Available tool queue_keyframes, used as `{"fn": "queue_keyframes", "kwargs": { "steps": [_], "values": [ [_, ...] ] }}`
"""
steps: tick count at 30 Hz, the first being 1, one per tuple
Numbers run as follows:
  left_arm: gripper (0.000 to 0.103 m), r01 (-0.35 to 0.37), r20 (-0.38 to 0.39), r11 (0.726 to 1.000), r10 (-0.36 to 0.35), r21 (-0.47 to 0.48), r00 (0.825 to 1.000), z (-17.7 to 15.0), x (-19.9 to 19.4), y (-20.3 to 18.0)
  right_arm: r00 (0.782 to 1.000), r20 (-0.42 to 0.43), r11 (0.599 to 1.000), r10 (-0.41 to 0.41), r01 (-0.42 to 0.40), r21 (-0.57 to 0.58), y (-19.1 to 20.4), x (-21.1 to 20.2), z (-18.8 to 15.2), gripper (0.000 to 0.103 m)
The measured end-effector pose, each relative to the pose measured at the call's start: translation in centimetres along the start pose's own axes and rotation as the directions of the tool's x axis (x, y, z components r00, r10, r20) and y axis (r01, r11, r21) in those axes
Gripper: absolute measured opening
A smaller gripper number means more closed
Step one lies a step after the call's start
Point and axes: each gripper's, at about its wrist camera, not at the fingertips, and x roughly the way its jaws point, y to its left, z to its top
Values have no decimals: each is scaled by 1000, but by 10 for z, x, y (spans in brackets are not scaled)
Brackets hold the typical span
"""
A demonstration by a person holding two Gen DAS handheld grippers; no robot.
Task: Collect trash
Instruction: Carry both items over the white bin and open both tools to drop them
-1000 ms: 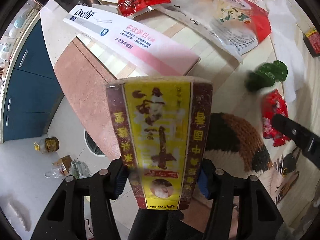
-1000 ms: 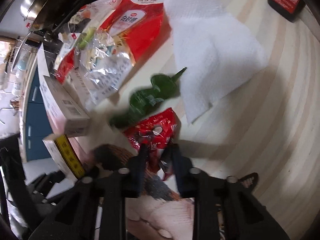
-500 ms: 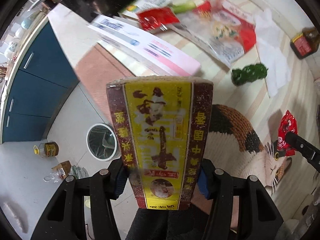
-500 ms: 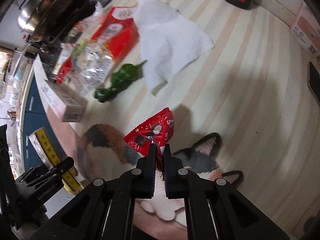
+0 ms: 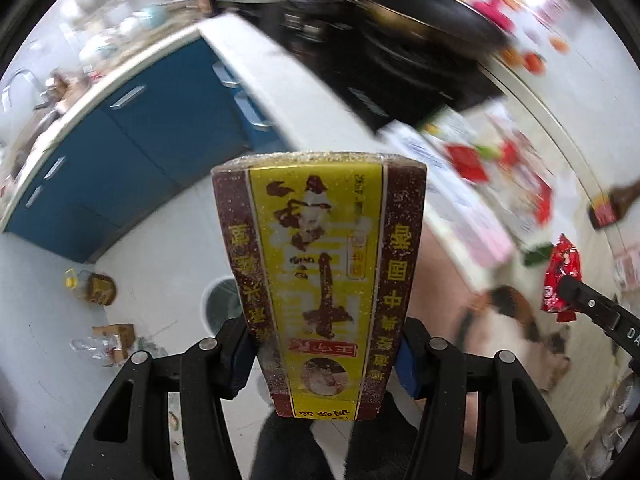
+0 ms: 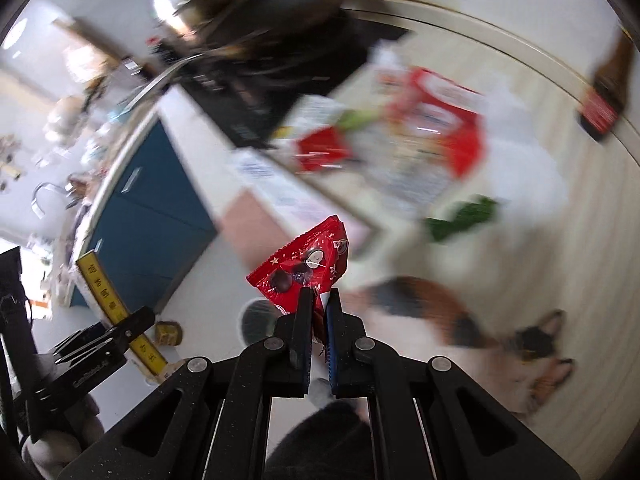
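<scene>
A yellow and maroon box (image 5: 320,288) is held upright between the fingers of the left gripper (image 5: 322,354), which are spread to the box's width and pressed flat against its two narrow sides near the lower end. Most of the box rises beyond the fingertips. It is judged to be stiff printed cardboard, light and probably nearly empty; its flat sides give the pads a sure hold, though hard squeezing could buckle the walls. A hold low on the narrow sides is judged sound, as long as the box is kept from tipping forward.

A red snack wrapper (image 6: 306,270) is pinched at one corner by the fingers of the right gripper (image 6: 318,316), which are closed to a thin gap. The rest of the wrapper fans out above and beyond the fingertips. It is judged to be thin, glossy film: almost weightless, limp and slippery, so it may slide out if the pinch is slackened or the gripper is swung sharply. A hold on a folded or crimped edge would be firmer than one on a single smooth layer.

A round bin (image 5: 220,300) is seen on the floor, below and just left of the left fingers, partly hidden behind the box. More litter, much of it blurred, is left on the surface (image 6: 560,248) beyond and to the right of the right fingers.
</scene>
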Motion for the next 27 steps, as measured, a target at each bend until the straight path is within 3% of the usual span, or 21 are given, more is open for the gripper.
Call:
{"fn": "queue_keyframes", "kwargs": {
  "steps": [4, 8, 14, 20, 23, 27],
  "values": [
    [54, -4, -15, 997, 3, -81, 1000, -7, 7, 87, 999, -32, 997, 16, -18, -81, 89, 35, -13, 6],
    [54, -23, -81, 985, 9, -173, 997, -22, 42, 173, 996, -83, 987, 25, -37, -153, 162, 90, -33, 6],
    [54, -52, -214, 948, -17, -313, 977, -58, 155, 285, 977, -211, 975, 8, -55, -216, 231, 217, -82, 6],
    [54, -21, -333, 886, -152, -463, 931, -108, 314, 343, 927, -374, 975, -31, -55, -216, 228, 397, -136, 6],
    [54, -9, -374, 843, -229, -538, 899, -135, 408, 357, 894, -446, 979, -35, -58, -194, 207, 496, -166, 6],
    [54, 22, -411, 785, -347, -619, 843, -175, 517, 368, 844, -530, 973, -75, -53, -223, 173, 619, -213, 6]
  ]
}}
